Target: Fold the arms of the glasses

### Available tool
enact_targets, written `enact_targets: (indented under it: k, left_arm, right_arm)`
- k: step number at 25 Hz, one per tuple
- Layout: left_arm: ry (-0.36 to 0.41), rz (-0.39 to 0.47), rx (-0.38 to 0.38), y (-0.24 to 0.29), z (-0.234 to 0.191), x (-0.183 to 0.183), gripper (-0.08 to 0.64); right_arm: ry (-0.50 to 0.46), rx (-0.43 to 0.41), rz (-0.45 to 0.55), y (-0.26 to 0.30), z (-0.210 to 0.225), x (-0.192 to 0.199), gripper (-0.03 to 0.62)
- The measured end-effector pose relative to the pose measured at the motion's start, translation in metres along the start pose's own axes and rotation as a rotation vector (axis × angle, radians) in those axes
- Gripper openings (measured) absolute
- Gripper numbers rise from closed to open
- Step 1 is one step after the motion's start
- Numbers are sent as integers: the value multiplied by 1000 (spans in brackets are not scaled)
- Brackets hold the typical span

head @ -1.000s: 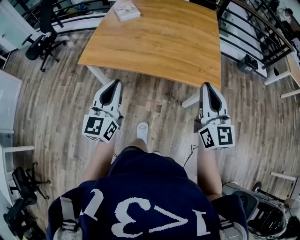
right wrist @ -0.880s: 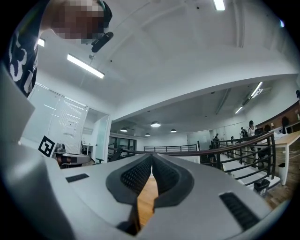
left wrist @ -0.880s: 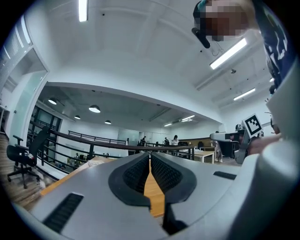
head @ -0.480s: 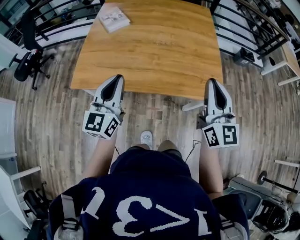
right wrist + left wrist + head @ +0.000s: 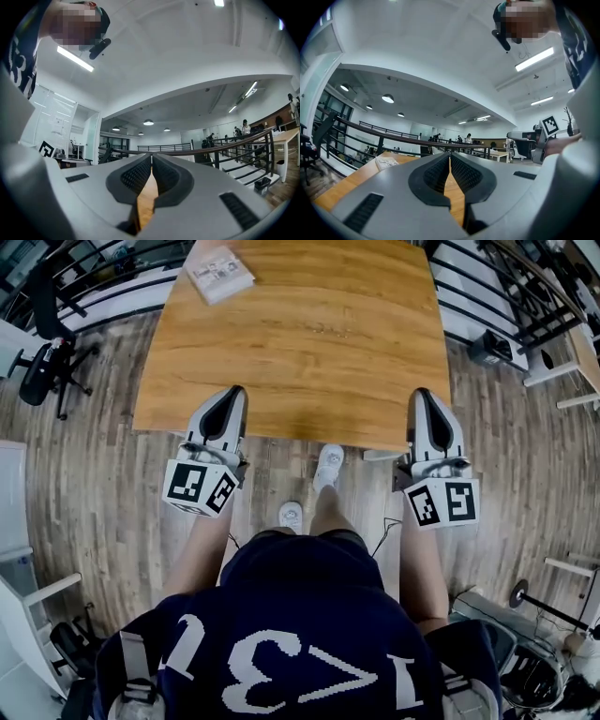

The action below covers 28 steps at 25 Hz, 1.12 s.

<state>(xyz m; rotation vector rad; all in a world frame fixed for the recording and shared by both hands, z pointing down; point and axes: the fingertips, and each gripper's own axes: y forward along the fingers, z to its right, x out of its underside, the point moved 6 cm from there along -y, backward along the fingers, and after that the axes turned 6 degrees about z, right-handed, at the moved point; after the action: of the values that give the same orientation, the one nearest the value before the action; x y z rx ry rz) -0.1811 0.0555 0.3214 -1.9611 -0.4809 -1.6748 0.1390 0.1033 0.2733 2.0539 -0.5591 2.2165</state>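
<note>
Head view: person stands at the near edge of a wooden desk [image 5: 309, 381], one set of tongs in each hand, both pointing away from the body toward the desk

Left tongs [image 5: 233, 394]: clenched, jaws together at the tip, nothing between them. The left gripper view [image 5: 449, 157] shows the ribbed pads meeting in a thin line, with only desk wood visible through the gap lower down. The tip sits over the desk's near edge, left part

Right tongs [image 5: 422, 396]: clenched too, empty. The right gripper view [image 5: 152, 157] shows the pads closed at the tip and wood behind them. The tip sits over the near edge, close to the desk's near right corner. The two tongs are well apart, roughly parallel

Glasses [image 5: 330, 329]: only a faint thin shape lying on the desk top around mid-desk, well ahead of both tongs and between their lines; too small to tell how the arms stand. Neither tongs touch them

White booklet [image 5: 220, 273] lies flat at the far left corner of the desk, also seen low left in the left gripper view [image 5: 387, 162]

Wood-plank floor [image 5: 94, 484]; one white shoe [image 5: 328, 465] stepped forward at the desk edge; black office chair [image 5: 42, 362] at left; dark railing [image 5: 506, 296] beyond the desk
</note>
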Motion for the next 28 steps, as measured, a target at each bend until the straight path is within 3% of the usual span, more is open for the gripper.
enact_targets:
  k: [3,7,11,20,28]
  left_arm:
    - [34,8,-23,18,-10,-4,23]
    - [74,23,-70,52,-28,-9,23]
    - [74,44,-117,93,-41,-9,23]
    - [57,35,-152,174,-53,13,23]
    - [44,-10,-126,209,-77,33,23]
  right_arm:
    - [-12,-53,14,34,9,4,29]
    - [-164,-158,11,87,15,5,29]
    - [-139,-225,15,134,43,12,29]
    - [-61,-243,-6,201,115,34,29]
    - [-65,-211,-73,229,123,60,29]
